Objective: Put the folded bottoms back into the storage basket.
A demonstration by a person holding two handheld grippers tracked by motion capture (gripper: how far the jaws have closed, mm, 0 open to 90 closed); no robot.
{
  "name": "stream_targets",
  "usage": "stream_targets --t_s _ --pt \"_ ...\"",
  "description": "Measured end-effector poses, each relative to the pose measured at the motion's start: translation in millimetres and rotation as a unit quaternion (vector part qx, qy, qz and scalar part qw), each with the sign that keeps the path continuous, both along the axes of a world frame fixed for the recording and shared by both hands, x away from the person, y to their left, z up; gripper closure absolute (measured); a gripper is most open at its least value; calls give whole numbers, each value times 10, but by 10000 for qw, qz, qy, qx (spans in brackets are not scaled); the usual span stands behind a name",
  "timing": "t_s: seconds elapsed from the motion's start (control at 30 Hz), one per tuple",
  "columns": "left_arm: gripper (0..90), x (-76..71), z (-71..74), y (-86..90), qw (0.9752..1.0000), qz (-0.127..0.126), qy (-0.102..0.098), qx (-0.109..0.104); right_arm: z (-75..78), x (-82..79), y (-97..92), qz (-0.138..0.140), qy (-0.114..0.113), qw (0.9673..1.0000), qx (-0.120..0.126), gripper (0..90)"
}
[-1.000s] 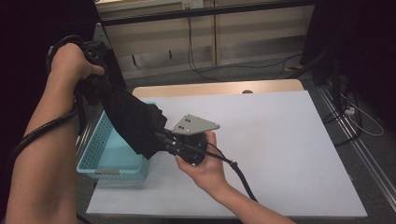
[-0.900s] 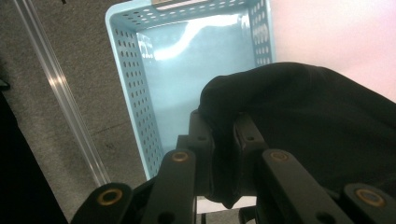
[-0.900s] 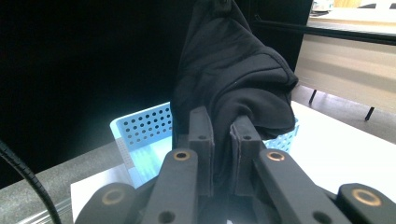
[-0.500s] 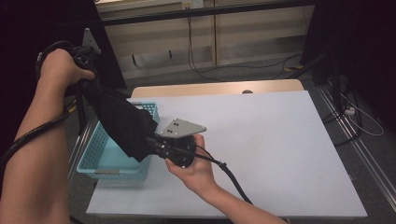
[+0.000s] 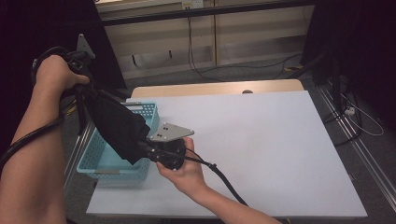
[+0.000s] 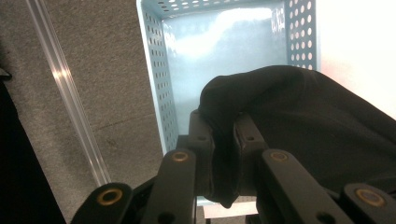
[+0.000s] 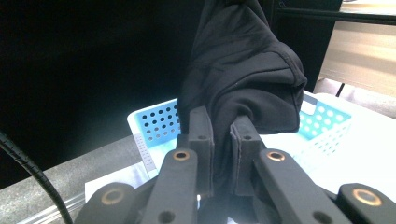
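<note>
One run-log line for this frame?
left tool: shut on black garment | right tool: shut on garment | over blue basket

A light-blue perforated plastic basket [image 5: 100, 161] is set at the lower left of the high view, on the left edge of the white rectangular worktop [image 5: 280, 149]. A black cloth garment [image 5: 116, 126] is stretched above the basket, between the left gripper [image 5: 86, 77] at the upper left and the right gripper [image 5: 147, 150] at the basket's right rim. The garment is clamped in both pairs of jaws.
</note>
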State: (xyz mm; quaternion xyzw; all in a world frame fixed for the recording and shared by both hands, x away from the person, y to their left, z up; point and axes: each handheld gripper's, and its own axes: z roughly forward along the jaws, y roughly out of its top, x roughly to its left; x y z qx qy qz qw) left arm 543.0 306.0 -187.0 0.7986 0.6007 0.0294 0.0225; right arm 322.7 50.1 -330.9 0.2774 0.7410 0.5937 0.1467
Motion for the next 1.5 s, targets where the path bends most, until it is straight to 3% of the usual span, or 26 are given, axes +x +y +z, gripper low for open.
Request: stream_targets --t_s 0.2,0.3,0.33,0.37,0.4,0.43,0.5,0.6,0.77,0.87,1.0,1.23,1.5 --pt "811 57 -36 47 10000 -49 -73 29 -50 0 95 38 -30 10000 11 816" --pt "803 126 -102 64 9986 -144 -483 135 -109 31 213 30 -136 9999 35 802" --pt "754 146 -161 73 9970 -171 -729 219 -142 63 280 146 -70 9999 -30 771" --pt "565 162 -233 71 9945 -255 -951 371 -177 105 336 226 71 9996 -118 696" --pt "331 170 -291 64 9926 -420 -1046 445 -206 136 353 181 151 9996 -184 609" --pt "300 167 -332 50 9911 -614 -1075 480 -216 145 338 48 13 9996 -291 539" --pt "303 158 -389 33 9912 -667 -1053 453 -202 141 221 -162 -307 9986 -388 513" --pt "264 130 -460 20 9915 -690 -1054 320 -179 172 29 -338 -266 9984 -379 389" --pt "245 77 -492 -27 9907 -693 -1162 129 -167 208 -187 -444 -375 9969 -532 311" --pt "234 49 -524 -50 9906 -727 -1156 24 -174 228 -277 -416 -221 9979 -452 278" --pt "228 15 -568 -68 9896 -679 -1263 -148 -195 245 -390 -399 -200 9977 -506 250" --pt "216 -40 -638 -89 9891 -738 -1227 -345 -217 272 -578 -490 -65 9980 -397 241" --pt "203 -89 -682 -218 9859 -883 -1290 -603 -233 275 -762 -571 9 9973 -452 230"
